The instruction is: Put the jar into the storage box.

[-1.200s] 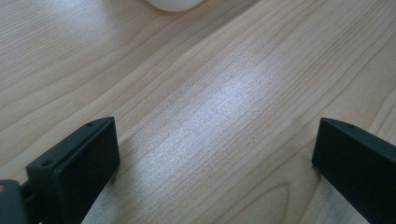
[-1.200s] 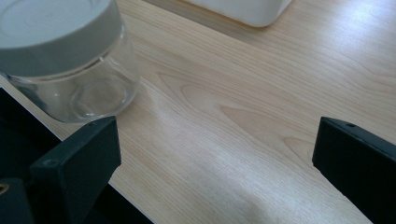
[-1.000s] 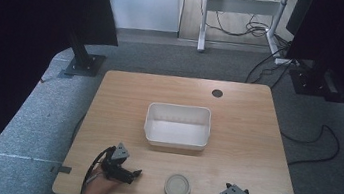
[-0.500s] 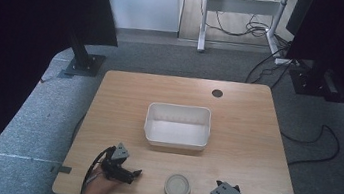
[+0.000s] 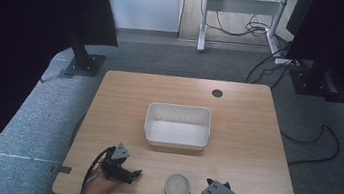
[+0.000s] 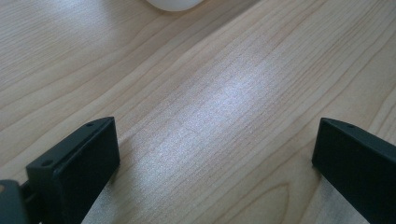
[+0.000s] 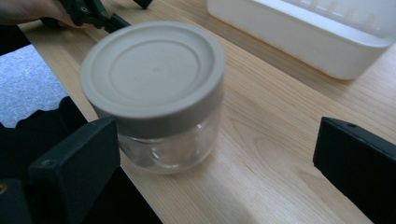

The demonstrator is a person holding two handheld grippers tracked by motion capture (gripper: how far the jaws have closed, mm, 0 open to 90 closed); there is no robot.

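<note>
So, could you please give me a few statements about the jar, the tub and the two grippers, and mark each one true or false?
1. The small clear glass jar wears a grey round lid. True.
2. The jar lies inside the white rectangular plastic tub. False: it stands on the light wooden table, nearer the person than the tub.
3. The right gripper has its jaws apart, the jar close by its left jaw. True.
4. The left gripper grips the jar. False: its jaws are open over bare wood.
5. The tub is empty. True.
</note>
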